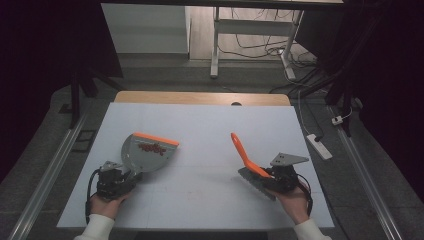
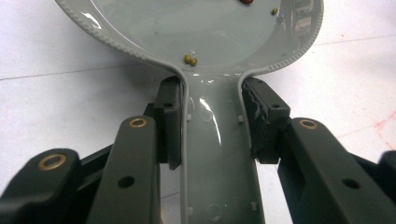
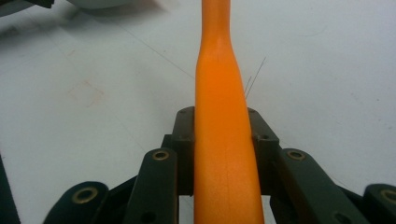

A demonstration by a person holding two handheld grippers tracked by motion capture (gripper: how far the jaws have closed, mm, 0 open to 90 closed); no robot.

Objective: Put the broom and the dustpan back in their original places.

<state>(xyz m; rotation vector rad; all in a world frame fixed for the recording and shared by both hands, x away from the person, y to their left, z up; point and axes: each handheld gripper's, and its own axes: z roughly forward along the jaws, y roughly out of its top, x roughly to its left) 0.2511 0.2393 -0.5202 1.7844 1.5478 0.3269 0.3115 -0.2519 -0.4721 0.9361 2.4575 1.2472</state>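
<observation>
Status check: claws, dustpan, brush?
Left claw shut on dustpan handle; beans inside pan. Right claw shut on brush handle. White tabletop between them, nothing blocking.

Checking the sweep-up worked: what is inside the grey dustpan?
Small red-brown bits lie in the dustpan, near its orange lip; the left gripper view shows a few yellowish grains too. Whatever sits under the pan is hidden.

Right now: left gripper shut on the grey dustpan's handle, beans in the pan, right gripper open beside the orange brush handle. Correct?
One error: the right gripper is not open beside the orange brush; its jaws are shut on the handle, as the right gripper view shows. The left gripper does clamp the dustpan handle, with beans in the pan.
</observation>
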